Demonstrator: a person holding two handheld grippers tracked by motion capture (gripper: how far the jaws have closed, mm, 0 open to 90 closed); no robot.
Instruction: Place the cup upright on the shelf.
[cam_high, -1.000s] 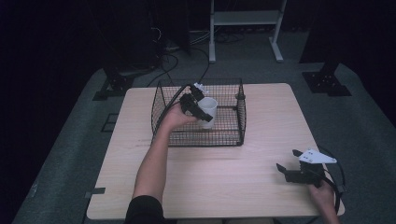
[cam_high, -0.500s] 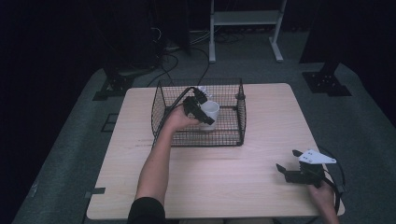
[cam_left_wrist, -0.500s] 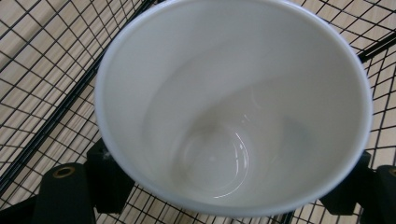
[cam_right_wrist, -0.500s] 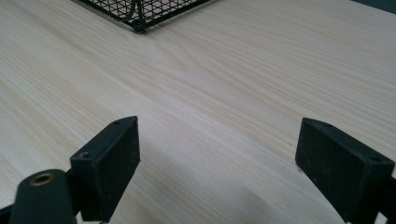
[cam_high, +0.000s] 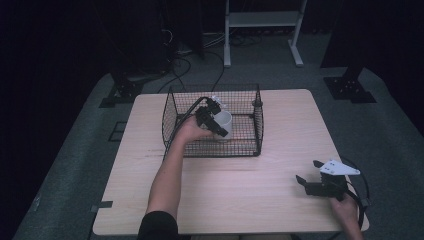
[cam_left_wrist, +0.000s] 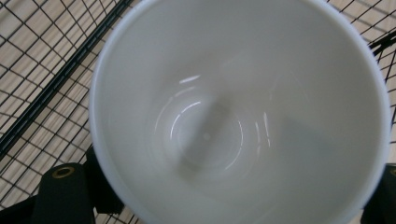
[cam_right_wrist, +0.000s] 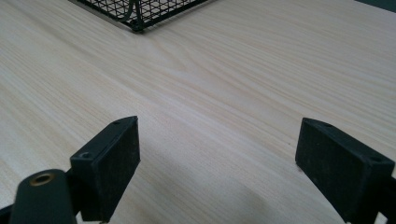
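Your wooden surface (cam_high: 250, 200) carries a black wire basket (cam_high: 260, 125) at its twelve o'clock side. Since a second ago your left tongs (cam_high: 212, 120) have carried the white mug (cam_high: 223, 123) down from above the basket's rim into the basket, and it now sits low inside, toward the basket's centre. That suggests the placing is nearly finished and what remains is letting go. In the left gripper view you look straight into the mug (cam_left_wrist: 240, 112), with the basket's mesh (cam_left_wrist: 42, 70) behind it; the tongs are clamped on the mug, the black jaws pressing at its lower edge. Whether the mug's base rests on the mesh floor cannot be told from here.

Your right tongs (cam_high: 308, 181) lie at four o'clock on the surface, well apart from the basket, jaws spread wide with nothing between them (cam_right_wrist: 217, 172); bare wood grain lies ahead and a basket corner (cam_right_wrist: 135, 21) at twelve o'clock.

The basket's upright walls are the likely obstacle: lift your left hand straight up, or the cable (cam_high: 182, 117) could snag on the rim
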